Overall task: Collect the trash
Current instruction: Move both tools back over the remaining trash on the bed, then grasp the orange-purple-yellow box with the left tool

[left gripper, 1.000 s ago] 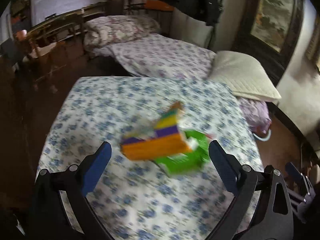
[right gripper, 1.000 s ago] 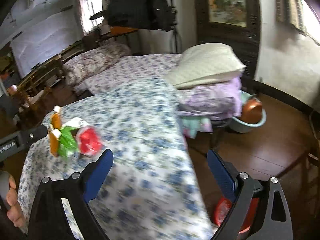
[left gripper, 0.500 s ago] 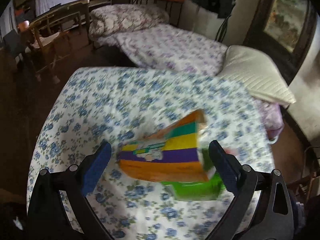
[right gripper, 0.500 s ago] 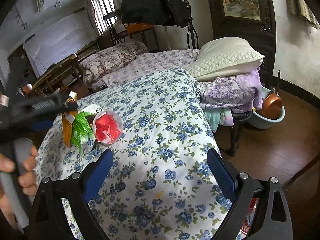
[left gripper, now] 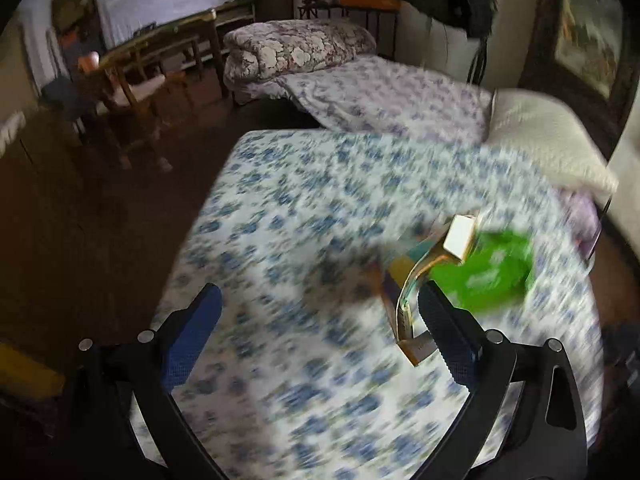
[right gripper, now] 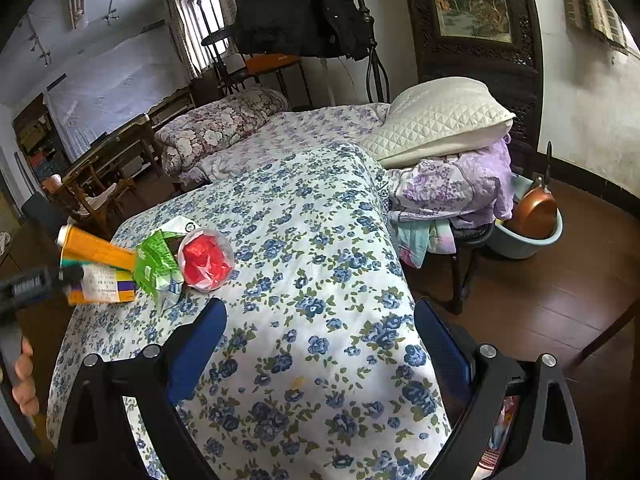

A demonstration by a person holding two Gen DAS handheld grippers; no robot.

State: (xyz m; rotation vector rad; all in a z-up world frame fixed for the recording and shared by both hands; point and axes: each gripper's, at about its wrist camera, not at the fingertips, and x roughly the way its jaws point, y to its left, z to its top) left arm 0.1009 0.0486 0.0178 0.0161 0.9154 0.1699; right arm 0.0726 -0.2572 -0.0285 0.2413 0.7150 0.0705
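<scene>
We take the red-filled clear cup (right gripper: 206,259) as our landmark on the floral tablecloth (right gripper: 320,240). Trash sits in one cluster: green wrapper (right gripper: 154,264) touching the cup on its left, orange-and-purple striped carton (right gripper: 100,268) just beyond the wrapper, further left. Our left gripper (left gripper: 320,320) is spread wide, nothing between its fingers; in the left wrist view the carton's open end is pressed just beside the inner face of the right-hand finger (left gripper: 448,332), off to one side rather than centred, and the whole view is motion-blurred. From the right wrist view the left tool's black body (right gripper: 28,288) overlaps the carton; we cannot tell if it touches. Our right gripper (right gripper: 320,344) also stands wide and empty, near the cup but on the near side of it, over bare cloth. Risks, as we judge them: closing now would catch only the carton's edge, so it may pivot out or crush; a sideways push could shove the wrapper into the cup and tip it, spilling the red stuff; the light wrapper may slide off the cloth edge.
</scene>
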